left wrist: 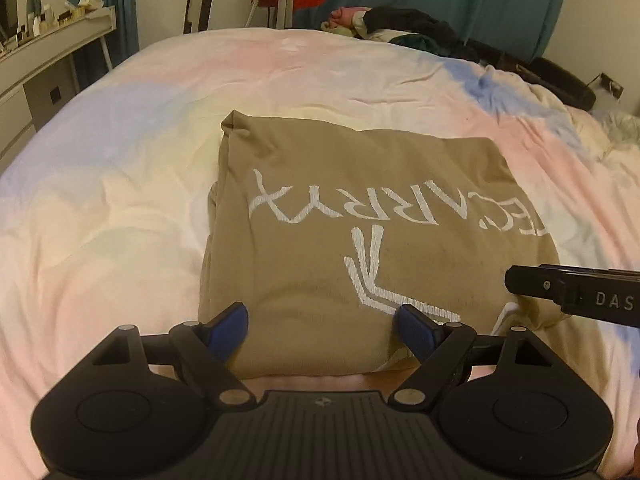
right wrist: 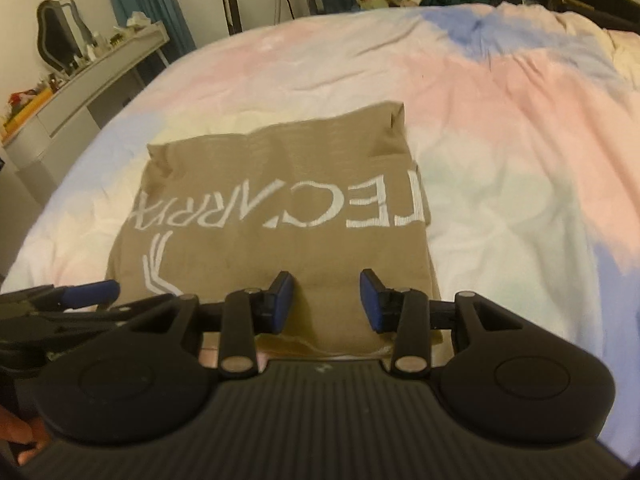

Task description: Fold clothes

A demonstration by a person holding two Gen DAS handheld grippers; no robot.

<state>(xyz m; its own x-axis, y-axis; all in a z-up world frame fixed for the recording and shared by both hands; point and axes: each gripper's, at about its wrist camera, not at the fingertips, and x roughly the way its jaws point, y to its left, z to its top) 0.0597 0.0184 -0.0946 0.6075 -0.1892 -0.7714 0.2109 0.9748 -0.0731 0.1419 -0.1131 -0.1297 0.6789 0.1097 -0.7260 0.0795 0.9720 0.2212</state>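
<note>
Dresser (left wrist: 48, 52) at far left edge of the room, cluttered top, not involved. Bed (left wrist: 120, 200) with pastel duvet carries the work. Tan shirt (left wrist: 360, 208) lies folded into a rough rectangle near the middle of the bed, white lettering facing up and reading upside down from here.

Left gripper (left wrist: 320, 320): jaws released, spread wide, hovering over the near edge of the shirt on its left half; nothing between the pads. Right gripper (right wrist: 326, 300): jaws likewise released, a narrower gap, over the near edge toward the shirt's right side (its body also shows as a black bar at the right of the left wrist view). Neither holds cloth.

Pile of dark and pink clothes (left wrist: 400, 28) sits at the far right of the bed, well apart from the shirt.

Judgement: fold looks nearly done; a last fold or a lift may remain.

Risks:
- Pinching only the top layer at the near edge would peel the fold open.
- Duvet is soft and wrinkled, so a low pinch could catch bedding with the shirt.
- Uneven lift between the two sides would skew the rectangle; far left corner already puckers.
</note>
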